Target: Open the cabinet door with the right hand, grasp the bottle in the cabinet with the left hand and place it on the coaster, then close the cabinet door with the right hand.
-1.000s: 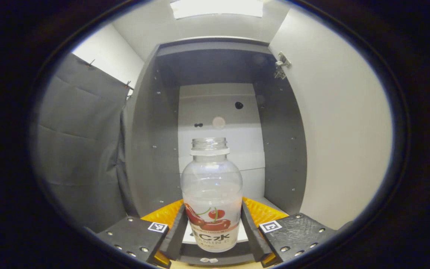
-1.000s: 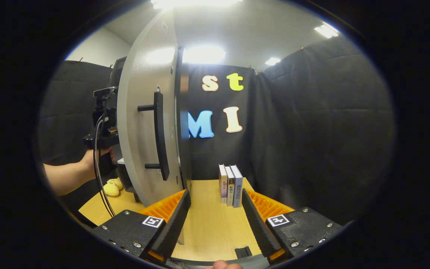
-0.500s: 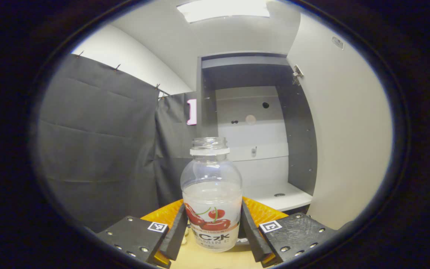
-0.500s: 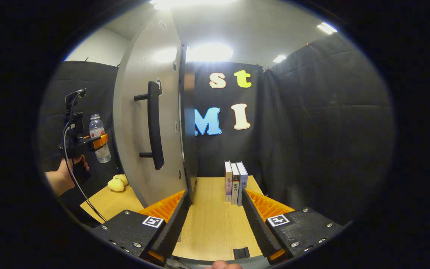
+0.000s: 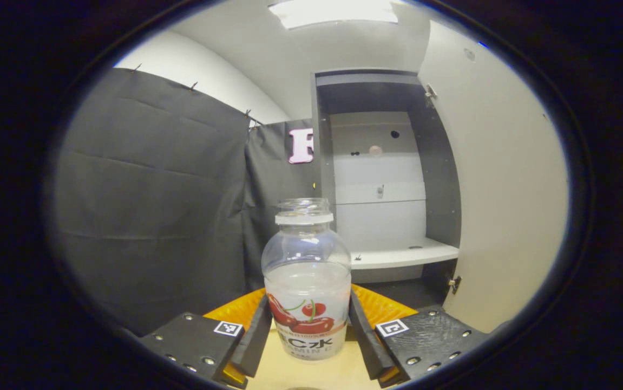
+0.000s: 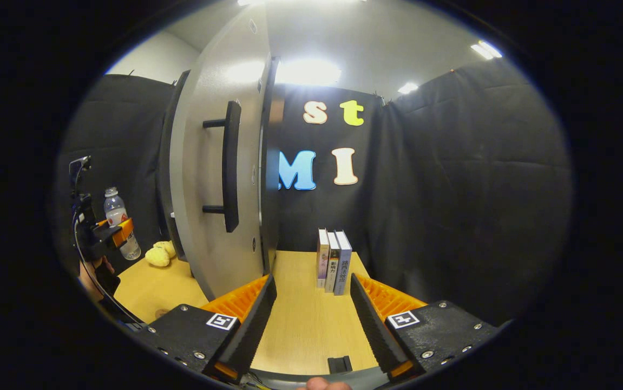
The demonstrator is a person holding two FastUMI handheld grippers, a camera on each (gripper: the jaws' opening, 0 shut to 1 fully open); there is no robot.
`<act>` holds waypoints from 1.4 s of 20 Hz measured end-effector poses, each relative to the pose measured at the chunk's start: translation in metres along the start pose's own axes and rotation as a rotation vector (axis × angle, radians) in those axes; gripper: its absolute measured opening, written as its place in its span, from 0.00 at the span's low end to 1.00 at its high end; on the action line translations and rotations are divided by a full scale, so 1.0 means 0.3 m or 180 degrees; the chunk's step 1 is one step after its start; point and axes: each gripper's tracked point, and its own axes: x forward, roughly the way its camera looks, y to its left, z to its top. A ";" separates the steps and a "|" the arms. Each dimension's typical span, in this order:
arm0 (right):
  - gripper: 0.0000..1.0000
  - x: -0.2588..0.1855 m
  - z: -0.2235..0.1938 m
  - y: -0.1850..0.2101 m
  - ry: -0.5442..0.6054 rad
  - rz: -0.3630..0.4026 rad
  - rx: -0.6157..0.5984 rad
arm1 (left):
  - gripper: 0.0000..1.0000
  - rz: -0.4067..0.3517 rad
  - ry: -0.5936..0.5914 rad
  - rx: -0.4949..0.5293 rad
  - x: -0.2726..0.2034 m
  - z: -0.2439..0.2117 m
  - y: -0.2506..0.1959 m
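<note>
We find the bottle (image 5: 307, 281) clamped between both fingers of the left gripper (image 5: 306, 338), upright, capless, with liquid about halfway up. It hangs in the air in front of the cabinet (image 5: 384, 179), clear of the shelf (image 5: 403, 253). In the right gripper view the same bottle (image 6: 116, 222) shows at far left, above the table (image 6: 300, 319) and just beside the yellow toy (image 6: 158, 254).

The right gripper (image 6: 311, 330) stands spread wide with nothing between its fingers. It hovers low over the table, near the free edge of the open door (image 6: 214, 179) and below the handle (image 6: 230, 165).

Risks, in our judgement:
- The open mouth is the chief one. Any tilt or jolt on the way down could spill liquid.
- The grip sits low on the label. The weight above it could let the bottle pivot if the squeeze slackens.
- We cannot make out the coaster with any certainty. Lowering without sight of it could set the bottle off target or half on its rim.
- The toy lies close to the likely path, and a brush could nudge the bottle.

Clearances: the door leaf (image 5: 506, 179) stands to the right of the bottle, so drifting that way could strike its edge. The left side is open up to the cloth wall. The table between door and books (image 6: 333, 260) is free. The right gripper has room to rise to the handle, provided the left hand is first withdrawn from the door's swing.
</note>
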 end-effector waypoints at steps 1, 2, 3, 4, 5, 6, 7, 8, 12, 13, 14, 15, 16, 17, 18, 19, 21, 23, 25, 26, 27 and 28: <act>0.86 0.006 -0.007 -0.012 0.0008 -0.0065 -0.0027 | 0.72 -0.0006 -0.0050 0.0060 0.001 0.002 0.005; 0.86 0.009 -0.021 -0.021 0.0042 -0.0123 -0.0049 | 0.72 -0.0003 -0.0085 0.0096 0.003 0.002 0.008; 0.86 0.006 -0.047 -0.025 0.0097 -0.0184 -0.0067 | 0.74 -0.0005 -0.0106 0.0107 0.007 0.002 0.008; 0.86 0.004 -0.064 -0.025 0.0143 -0.0223 -0.0067 | 0.74 -0.0001 -0.0086 0.0106 0.014 -0.005 0.011; 0.86 0.004 -0.080 -0.021 0.0194 -0.0253 -0.0076 | 0.73 -0.0021 -0.0066 0.0067 0.017 -0.008 0.008; 0.86 0.006 -0.100 -0.013 0.0248 -0.0274 -0.0105 | 0.72 -0.0026 -0.0030 0.0035 0.025 -0.014 0.007; 0.86 0.011 -0.117 -0.007 0.0297 -0.0279 -0.0140 | 0.72 0.0002 -0.0003 0.0042 0.031 -0.018 0.013; 0.86 0.016 -0.136 0.010 0.0352 -0.0259 -0.0168 | 0.74 0.0026 0.0035 0.0081 0.029 -0.018 0.008; 0.86 0.040 -0.214 0.064 0.0546 -0.0169 -0.0336 | 0.74 0.0028 0.0117 0.0067 0.035 -0.028 -0.002; 0.86 0.051 -0.233 0.068 0.0596 -0.0163 -0.0382 | 0.74 0.0023 0.0135 0.0030 0.027 -0.035 0.002; 0.86 0.057 -0.246 0.077 0.0637 -0.0148 -0.0388 | 0.74 0.0020 0.0143 -0.0001 0.027 -0.032 0.001; 0.86 0.061 -0.267 0.087 0.0690 -0.0140 -0.0371 | 0.74 0.0025 0.0163 -0.0007 0.025 -0.036 0.000; 0.86 0.058 -0.285 0.105 0.0752 -0.0120 -0.0335 | 0.74 0.0040 0.0212 0.0004 0.028 -0.039 0.003; 0.86 0.058 -0.303 0.125 0.0803 -0.0088 -0.0311 | 0.74 0.0060 0.0243 -0.0015 0.019 -0.038 0.003; 0.86 0.061 -0.317 0.141 0.0854 -0.0064 -0.0297 | 0.73 0.0076 0.0240 -0.0053 0.020 -0.034 0.001; 0.86 0.070 -0.326 0.147 0.0891 -0.0058 -0.0287 | 0.72 0.0087 0.0247 -0.0076 0.024 -0.037 -0.002; 0.86 0.074 -0.329 0.171 0.0918 -0.0031 -0.0338 | 0.72 0.0069 0.0312 -0.0094 0.019 -0.047 -0.004; 0.86 0.066 -0.306 0.197 0.0844 0.0016 -0.0467 | 0.74 0.0056 0.0314 -0.0157 0.020 -0.045 -0.009; 0.86 0.061 -0.311 0.211 0.0827 0.0037 -0.0590 | 0.74 0.0031 0.0336 -0.0222 0.030 -0.054 -0.016; 0.87 0.056 -0.316 0.220 0.0837 0.0046 -0.0651 | 0.72 0.0040 0.0372 -0.0226 0.031 -0.058 -0.013; 0.87 0.056 -0.319 0.224 0.0837 0.0059 -0.0697 | 0.72 0.0062 0.0383 -0.0226 0.024 -0.065 -0.009; 0.88 0.052 -0.319 0.233 0.0834 0.0078 -0.0708 | 0.77 0.0070 0.0377 -0.0234 0.024 -0.064 -0.010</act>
